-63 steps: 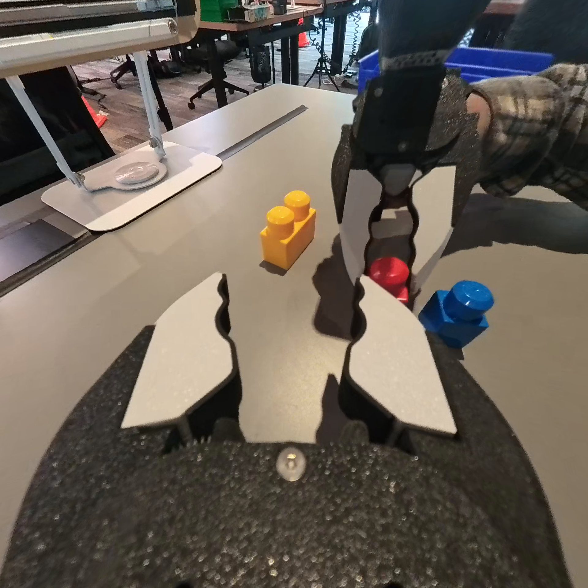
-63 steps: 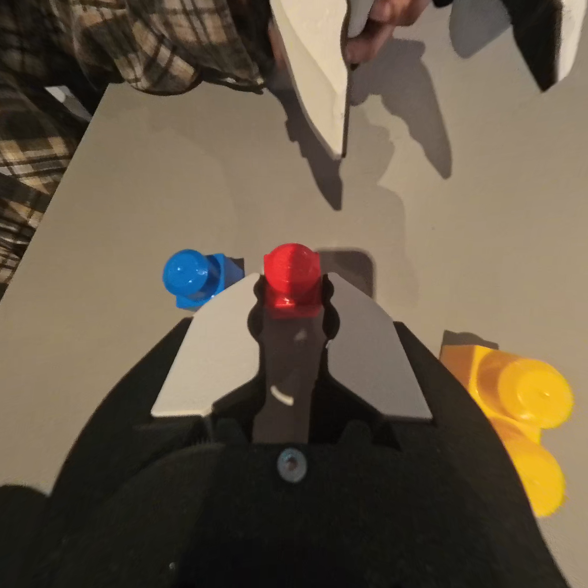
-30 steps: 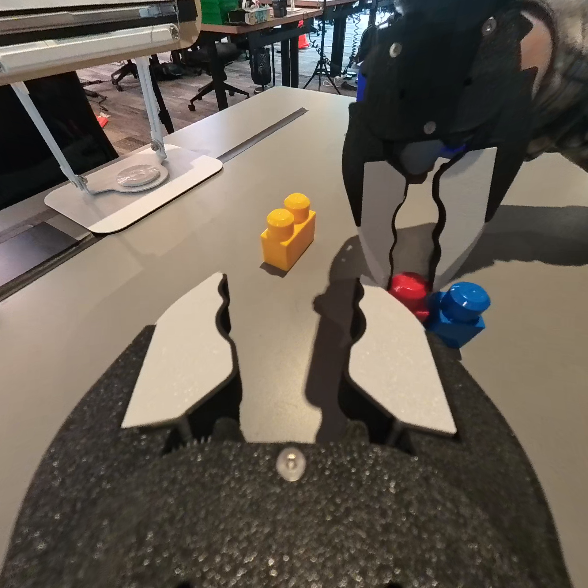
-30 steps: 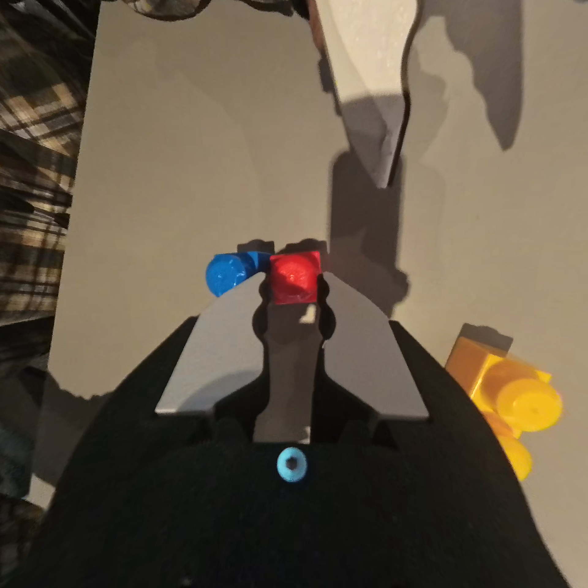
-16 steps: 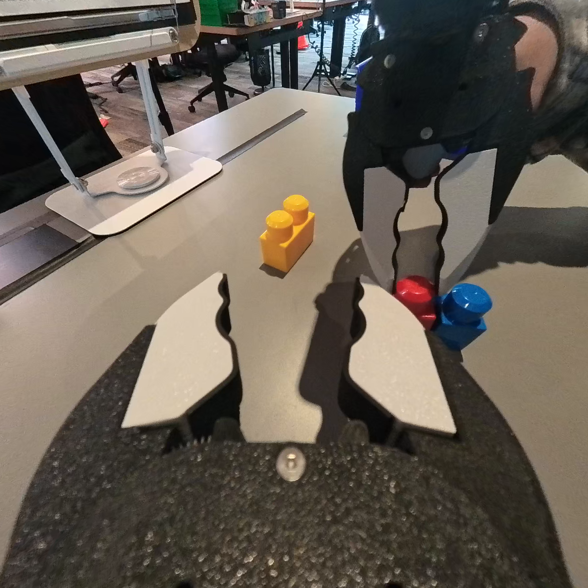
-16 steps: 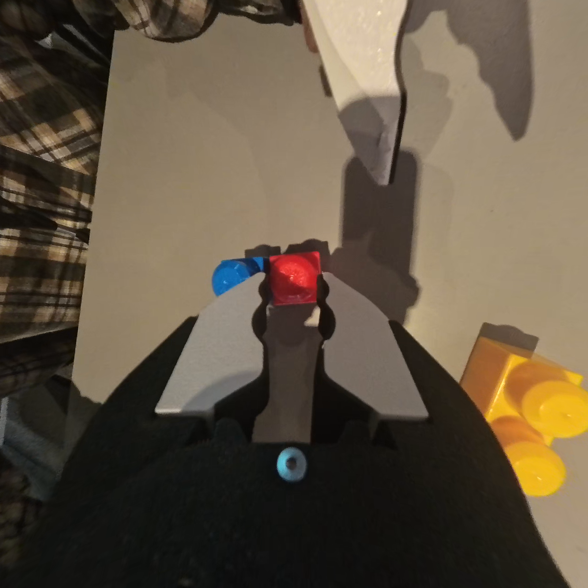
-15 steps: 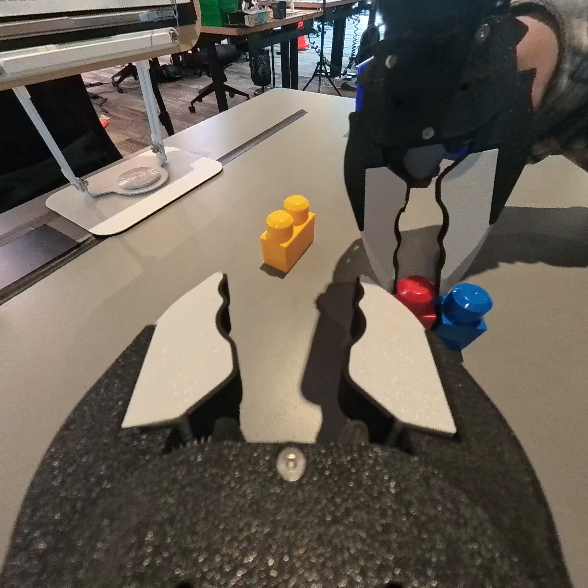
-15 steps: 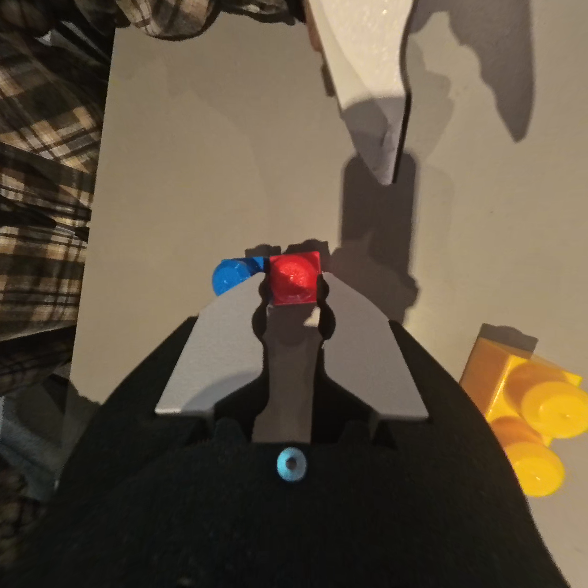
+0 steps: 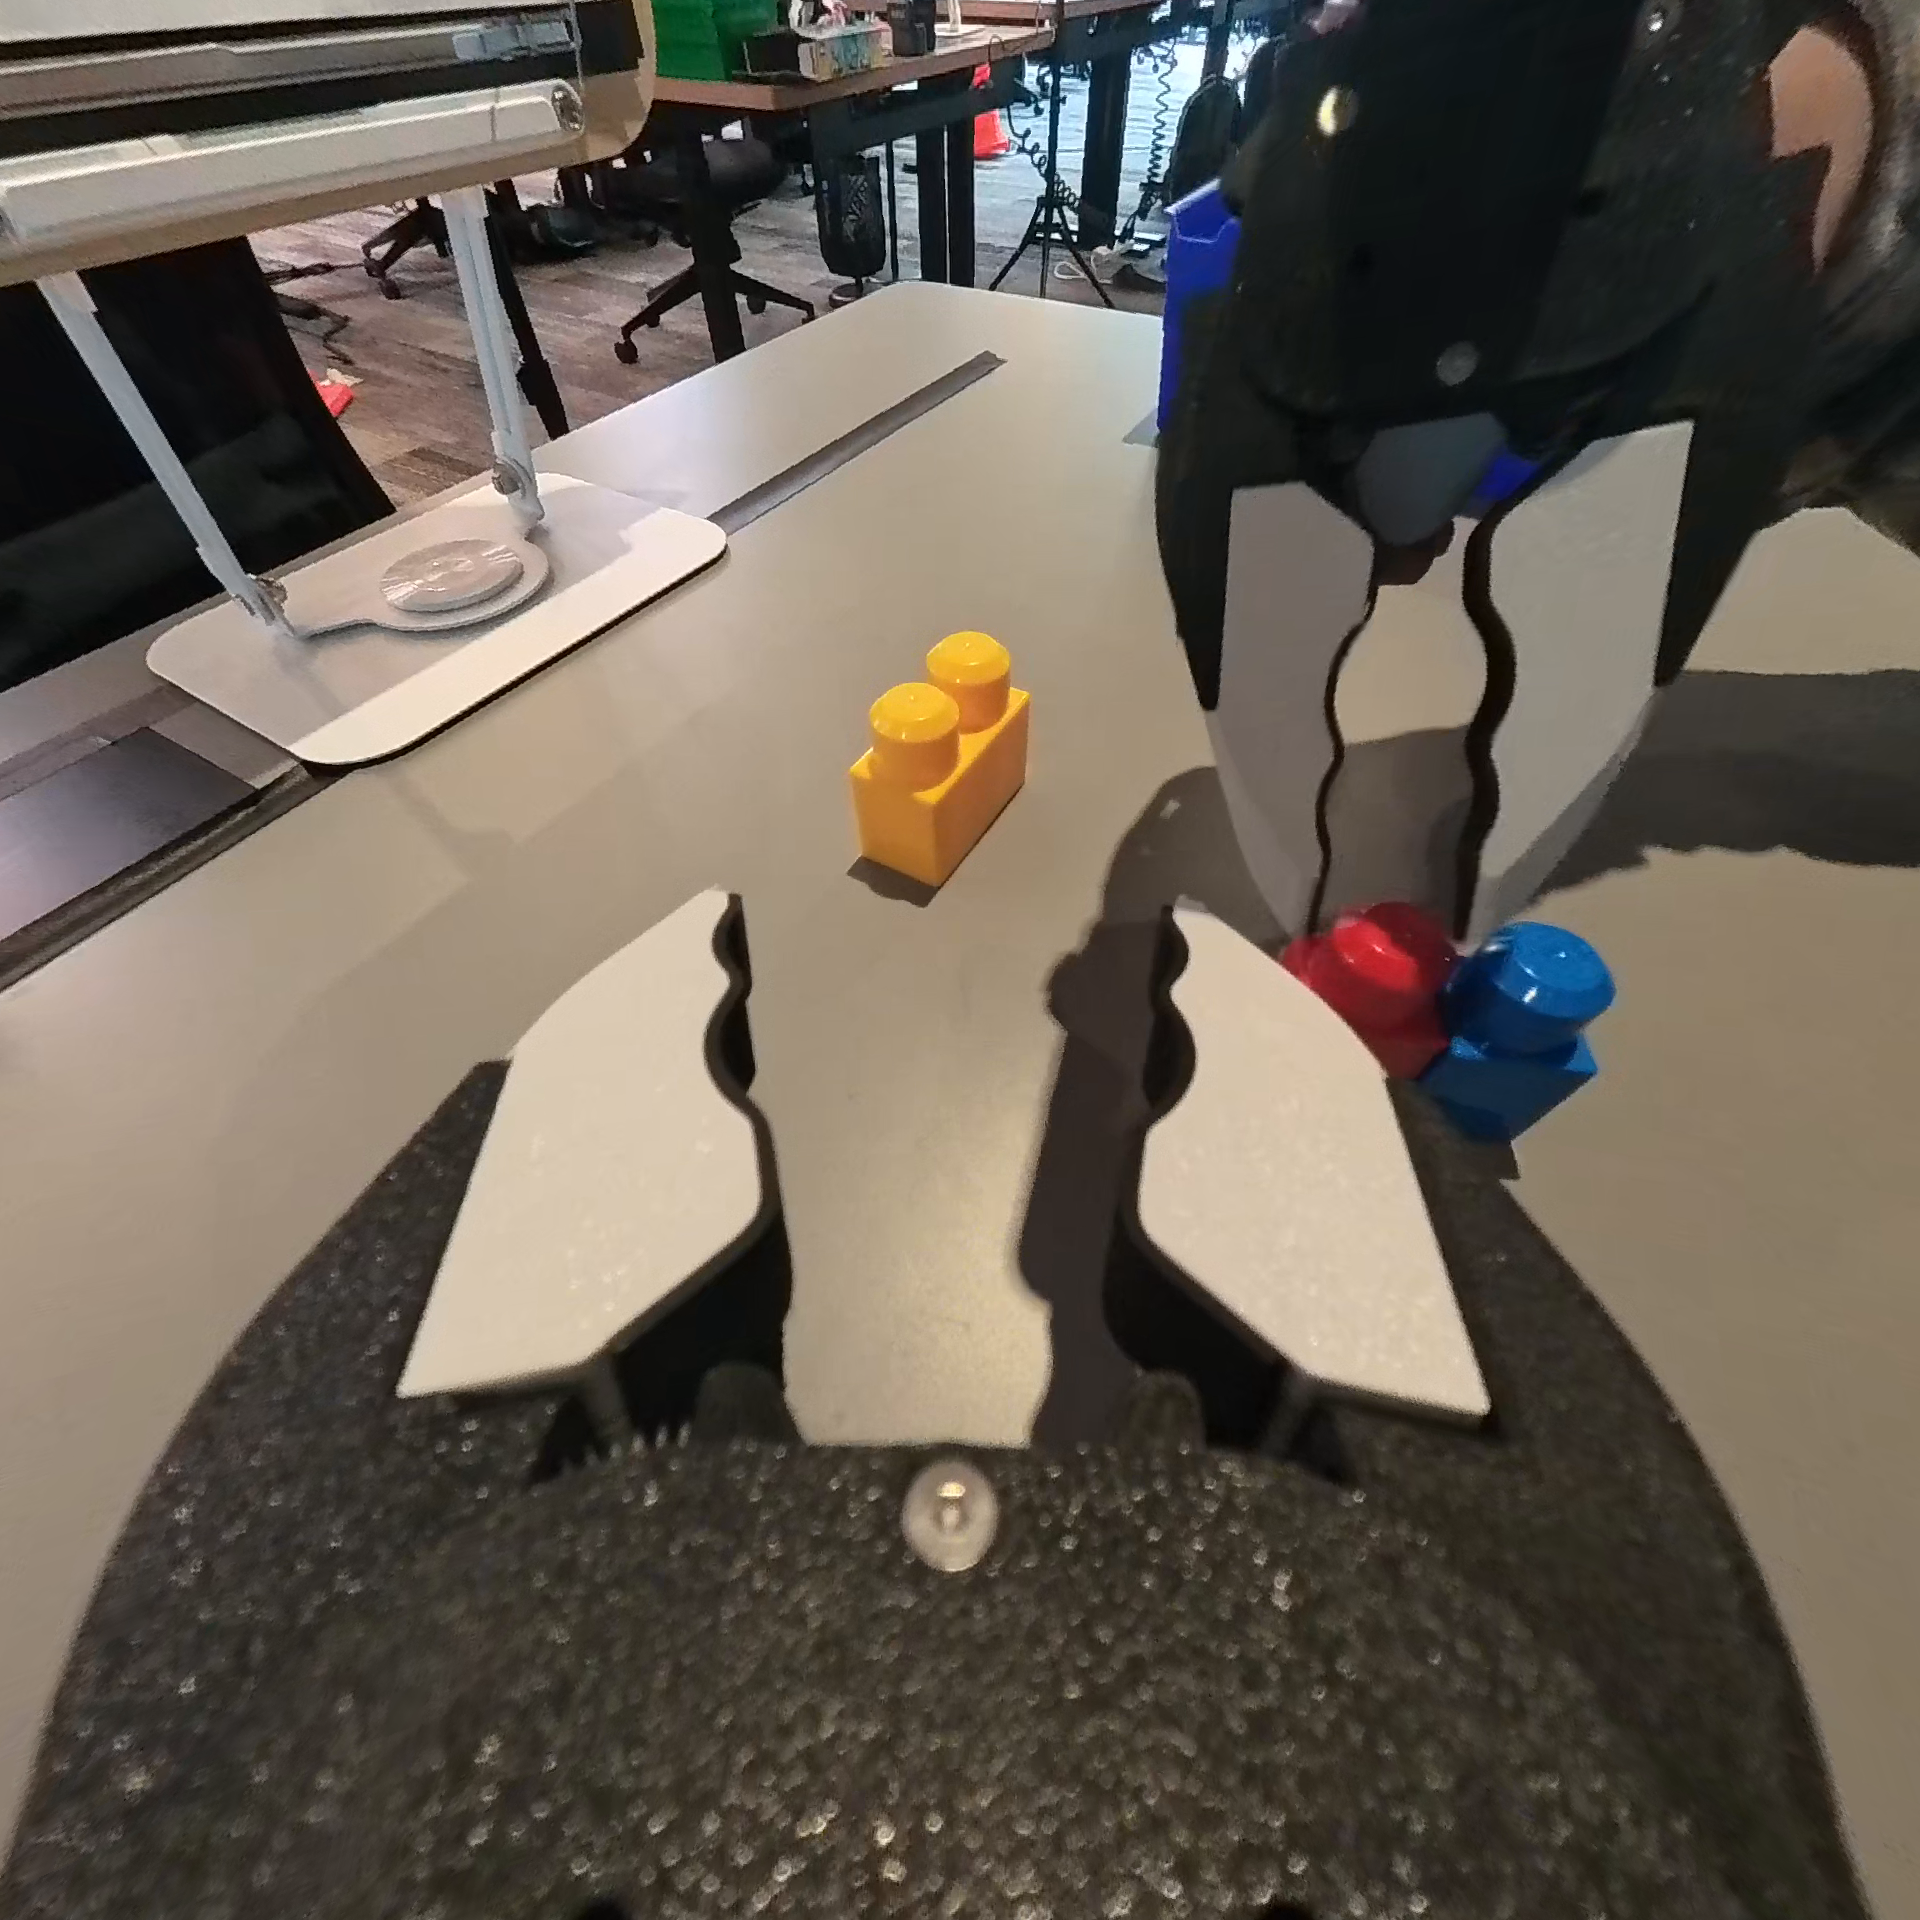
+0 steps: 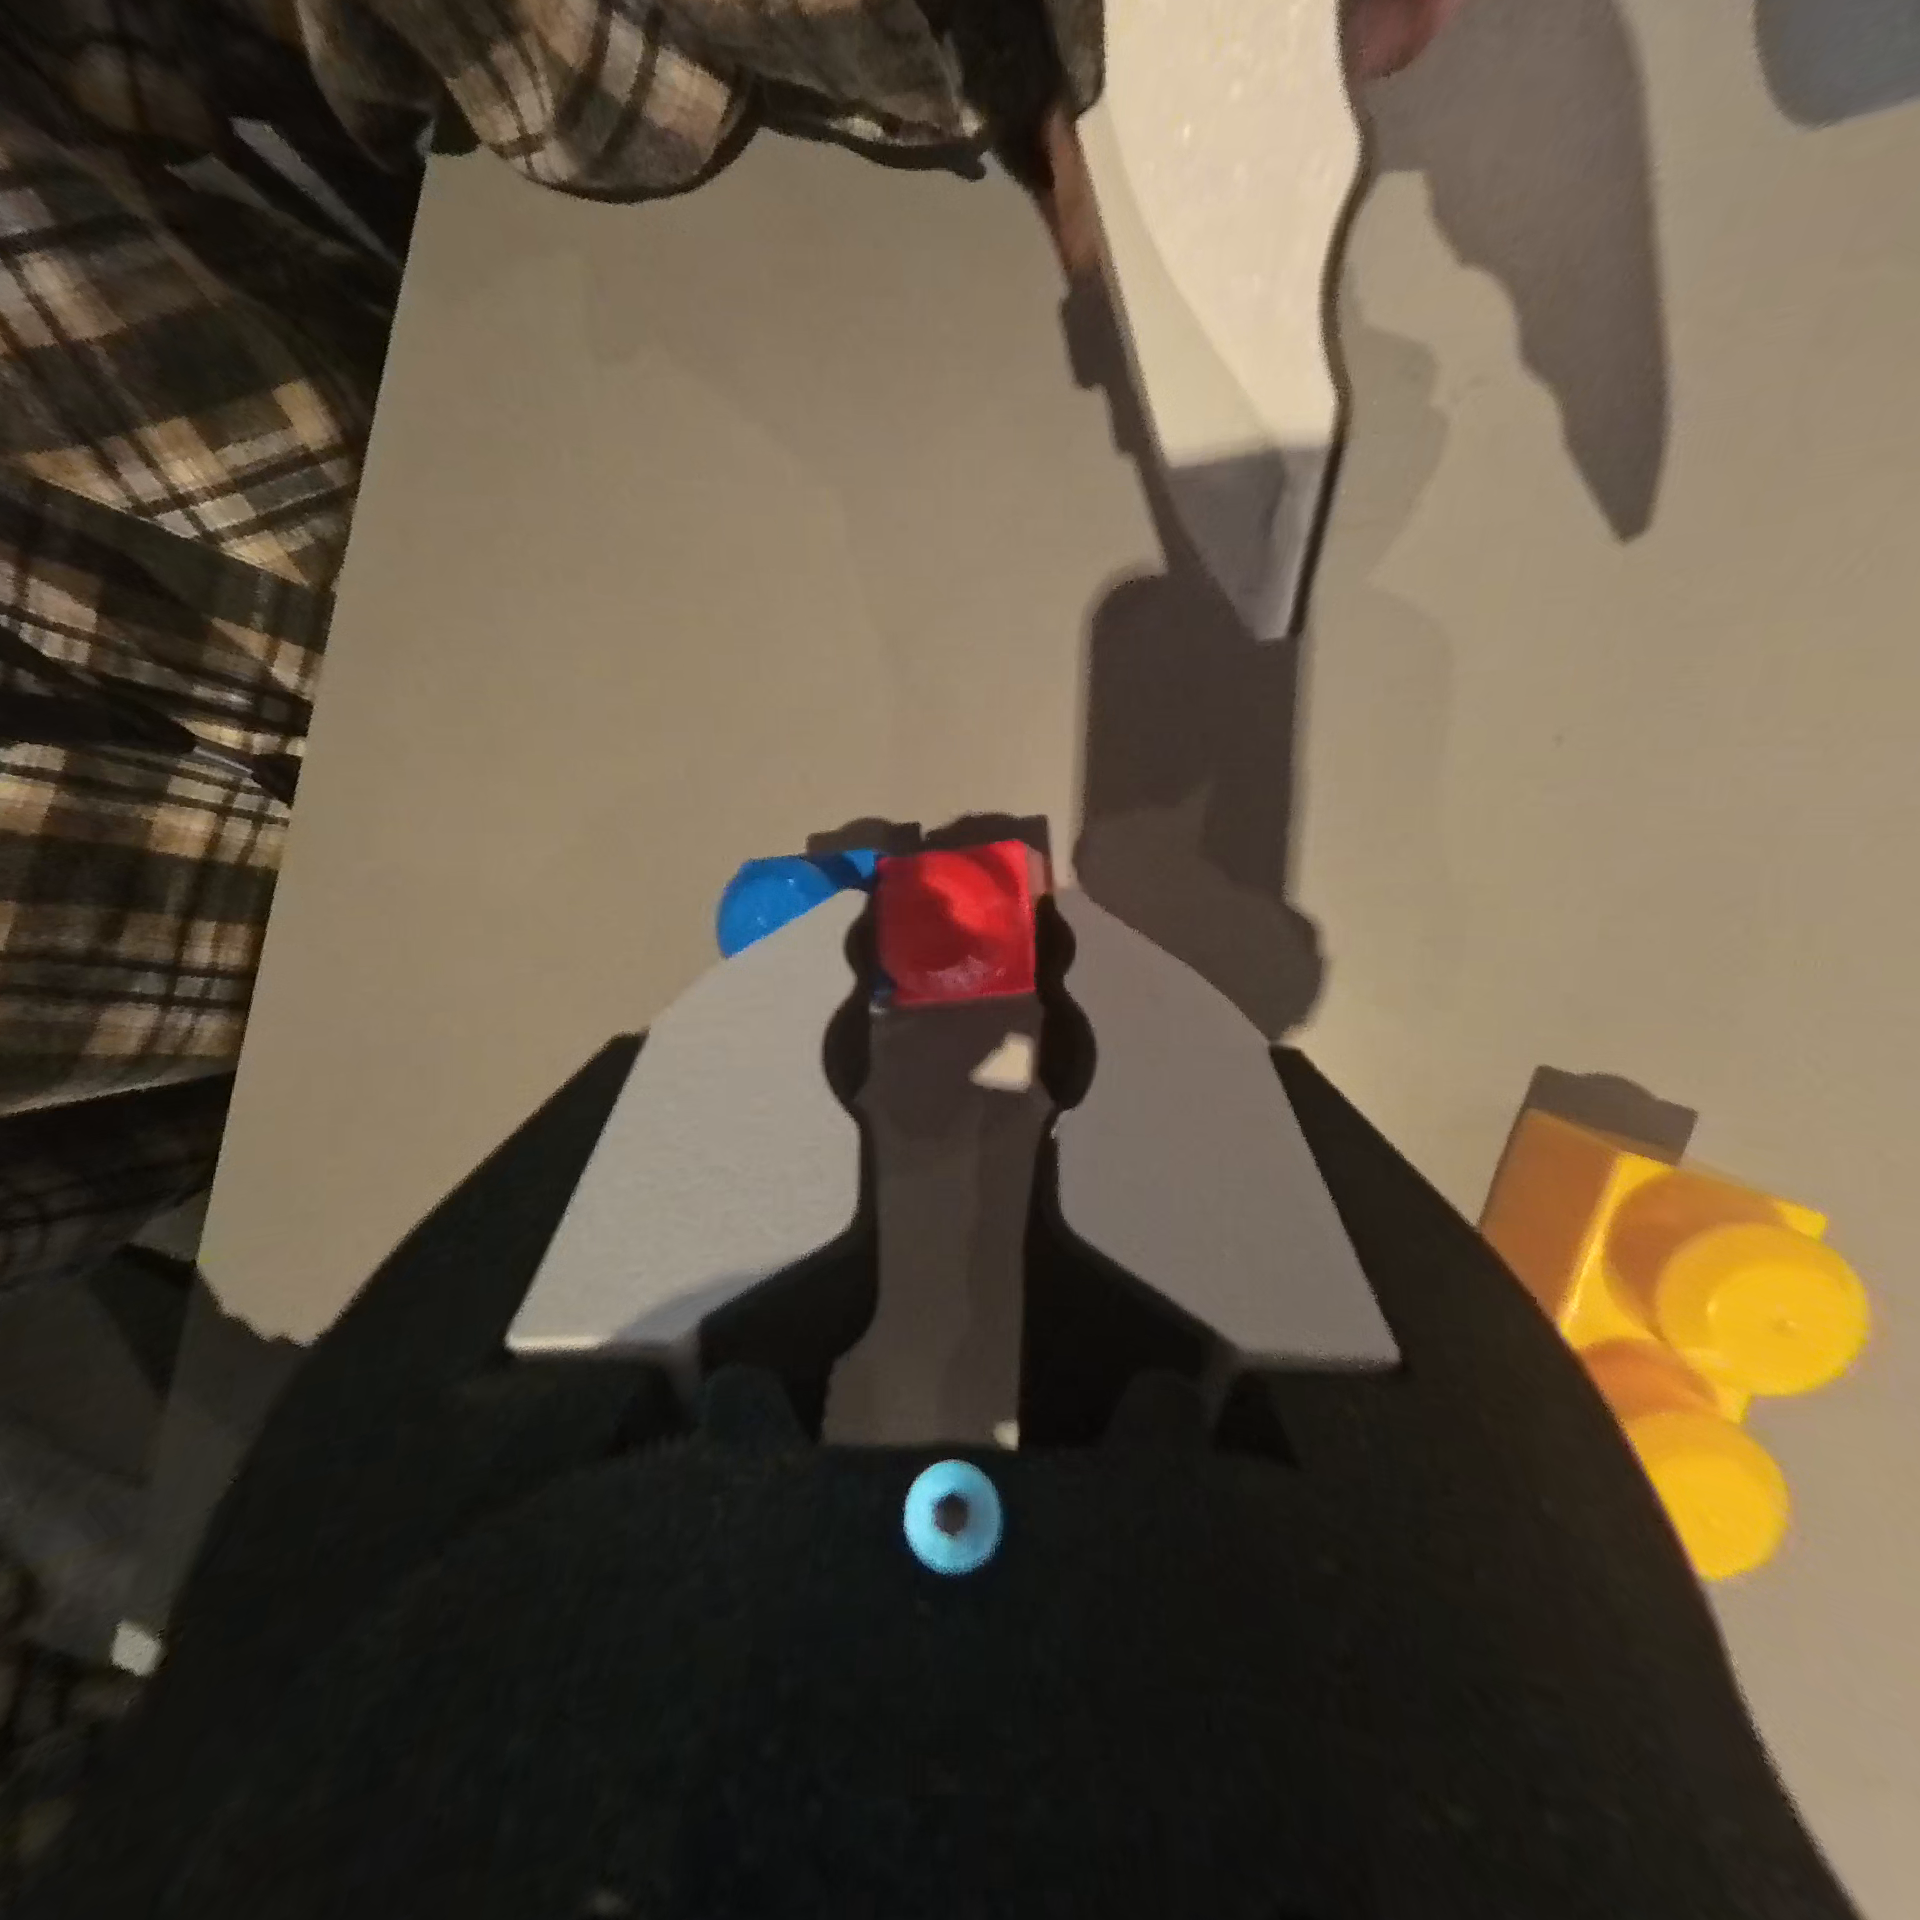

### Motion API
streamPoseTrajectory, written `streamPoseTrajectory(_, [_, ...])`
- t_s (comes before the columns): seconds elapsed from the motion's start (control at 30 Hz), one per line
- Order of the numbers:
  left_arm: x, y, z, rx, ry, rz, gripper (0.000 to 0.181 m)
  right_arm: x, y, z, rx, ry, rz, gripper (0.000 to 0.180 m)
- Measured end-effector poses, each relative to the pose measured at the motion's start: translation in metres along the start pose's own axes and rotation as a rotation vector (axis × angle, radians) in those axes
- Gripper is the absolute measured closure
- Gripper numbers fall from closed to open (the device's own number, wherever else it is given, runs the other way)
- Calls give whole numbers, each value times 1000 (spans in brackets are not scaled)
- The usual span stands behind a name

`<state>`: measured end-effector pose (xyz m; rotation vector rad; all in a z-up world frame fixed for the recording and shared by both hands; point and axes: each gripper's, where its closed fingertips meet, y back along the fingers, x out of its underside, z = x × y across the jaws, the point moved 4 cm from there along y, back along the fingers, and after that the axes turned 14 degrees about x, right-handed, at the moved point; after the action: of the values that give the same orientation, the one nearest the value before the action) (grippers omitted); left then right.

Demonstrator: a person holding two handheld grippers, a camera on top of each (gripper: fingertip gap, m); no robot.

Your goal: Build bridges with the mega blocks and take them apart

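A red one-stud block (image 9: 1371,982) stands on the grey table, touching a blue one-stud block (image 9: 1517,1029) on its right. My right gripper (image 9: 1387,914) comes down from above and is shut on the red block; the right wrist view shows the red block (image 10: 956,925) between its fingertips (image 10: 956,935), with the blue block (image 10: 769,904) just left. A yellow two-stud block (image 9: 940,769) stands alone farther back, and at the lower right of the right wrist view (image 10: 1683,1309). My left gripper (image 9: 951,935) is open and empty, low over the table, left of the red block.
A white stand base (image 9: 436,623) sits at the table's far left, beside a groove (image 9: 862,436) in the tabletop. A blue bin (image 9: 1195,291) stands behind the right gripper. A plaid sleeve (image 10: 156,520) lies past the table edge. One left finger (image 10: 1226,364) hangs ahead.
The right gripper has carried the red block sideways until it touches the blue block, and has tilted more upright. The left gripper and yellow block have stayed put.
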<state>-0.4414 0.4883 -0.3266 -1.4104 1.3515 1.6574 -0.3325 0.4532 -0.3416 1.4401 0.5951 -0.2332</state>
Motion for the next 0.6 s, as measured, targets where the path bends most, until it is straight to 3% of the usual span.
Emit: streamPoseTrajectory(0.6, [0,0,0,2,1,2,107,15,5,-21,160,22,10,156])
